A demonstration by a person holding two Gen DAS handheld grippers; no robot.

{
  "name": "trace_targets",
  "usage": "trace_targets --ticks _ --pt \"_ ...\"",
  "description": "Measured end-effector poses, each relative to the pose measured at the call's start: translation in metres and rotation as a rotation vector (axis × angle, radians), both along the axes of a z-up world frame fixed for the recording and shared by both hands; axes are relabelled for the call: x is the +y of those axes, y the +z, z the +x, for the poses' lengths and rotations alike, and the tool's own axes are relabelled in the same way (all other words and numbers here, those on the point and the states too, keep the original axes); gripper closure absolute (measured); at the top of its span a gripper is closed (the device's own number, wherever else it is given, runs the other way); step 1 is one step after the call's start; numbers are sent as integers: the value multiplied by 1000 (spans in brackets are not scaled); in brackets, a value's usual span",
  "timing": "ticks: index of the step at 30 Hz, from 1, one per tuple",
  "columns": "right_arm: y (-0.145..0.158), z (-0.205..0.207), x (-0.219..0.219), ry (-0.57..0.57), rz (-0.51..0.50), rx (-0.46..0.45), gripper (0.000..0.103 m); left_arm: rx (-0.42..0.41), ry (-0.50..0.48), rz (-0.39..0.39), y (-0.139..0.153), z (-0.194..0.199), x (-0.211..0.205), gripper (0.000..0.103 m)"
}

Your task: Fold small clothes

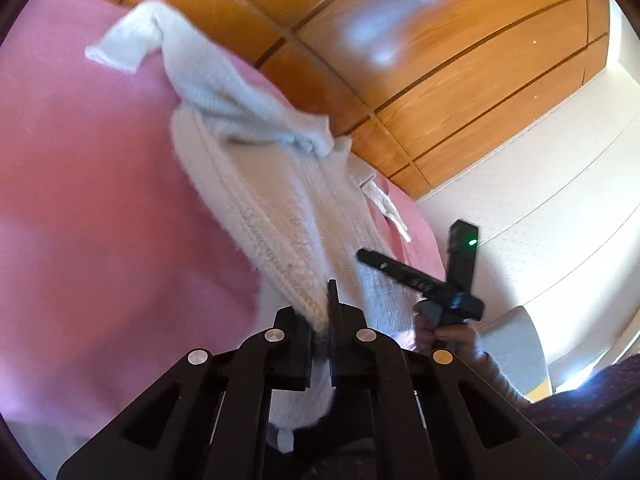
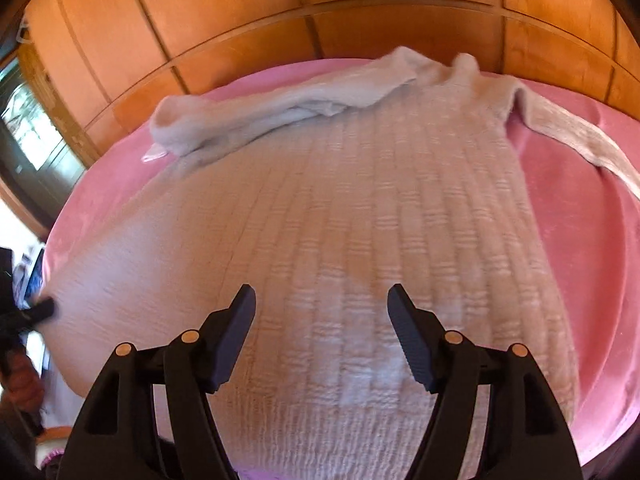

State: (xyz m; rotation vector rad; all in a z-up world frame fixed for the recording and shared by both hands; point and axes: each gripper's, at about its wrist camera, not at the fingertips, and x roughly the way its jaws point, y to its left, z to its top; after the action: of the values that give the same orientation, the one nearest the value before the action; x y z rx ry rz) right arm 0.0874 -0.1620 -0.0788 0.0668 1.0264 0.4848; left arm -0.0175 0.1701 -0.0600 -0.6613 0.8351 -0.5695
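A white ribbed knit sweater (image 2: 340, 220) lies on a pink blanket (image 2: 580, 200). One sleeve (image 2: 260, 112) is folded across its top; the other sleeve (image 2: 580, 140) stretches out to the right. My left gripper (image 1: 320, 320) is shut on the sweater's hem edge (image 1: 288, 272) and lifts that side. It also shows at the left edge of the right wrist view (image 2: 40, 308). My right gripper (image 2: 322, 308) is open and empty, hovering over the sweater's lower body. It also appears in the left wrist view (image 1: 400, 268).
Wooden wardrobe panels (image 2: 320, 8) stand behind the bed. A white wall (image 1: 540, 168) is to the right in the left wrist view. A window (image 2: 28, 128) is at the far left. A white tag (image 2: 154, 156) lies by the folded sleeve.
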Motion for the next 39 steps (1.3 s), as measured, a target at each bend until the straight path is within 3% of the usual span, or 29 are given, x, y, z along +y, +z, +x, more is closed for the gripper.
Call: trace_targets --ticks 1,5,6,7,9,11,13,15,21,25,28,29,30,31,35,39 --pt "-3 0 4 5 -3 8 35 15 -1 14 -1 -2 1 99" --pt "-21 -4 12 2 -25 32 33 201 65 232 -37 7 6 98" --pt "-23 -5 12 -5 -21 28 32 217 136 296 -42 9 15 94" --pt "-23 -4 11 -9 -14 28 30 217 196 345 -41 12 23 83" --pt "-24 -3 10 -13 -2 32 28 210 309 405 -34 23 42 71" --pt "-25 -3 8 -11 -6 30 26 171 408 446 -21 38 60 68" --pt "-24 -3 11 -11 -12 26 24 134 462 523 -9 56 67 47" --pt "-24 -4 15 -4 -23 19 22 121 531 618 -3 83 81 44" --pt "-24 -8 23 31 -77 0 19 124 592 558 -1 162 130 44" --pt "-22 -4 26 43 -93 13 19 136 579 645 -12 215 136 44" --pt "-15 -1 27 50 -98 -7 19 210 545 656 -32 254 140 42" --pt "-12 1 27 51 -93 -14 19 237 544 656 -40 265 143 43" --pt "-8 5 28 51 -81 -23 19 245 537 645 -45 269 146 62" --pt "-4 8 28 52 -70 -30 20 244 532 629 -47 273 147 93" --pt "13 36 38 80 -1 -65 27 179 541 570 -27 258 151 97" --pt "17 80 62 127 81 -53 43 97 563 532 11 217 159 99"
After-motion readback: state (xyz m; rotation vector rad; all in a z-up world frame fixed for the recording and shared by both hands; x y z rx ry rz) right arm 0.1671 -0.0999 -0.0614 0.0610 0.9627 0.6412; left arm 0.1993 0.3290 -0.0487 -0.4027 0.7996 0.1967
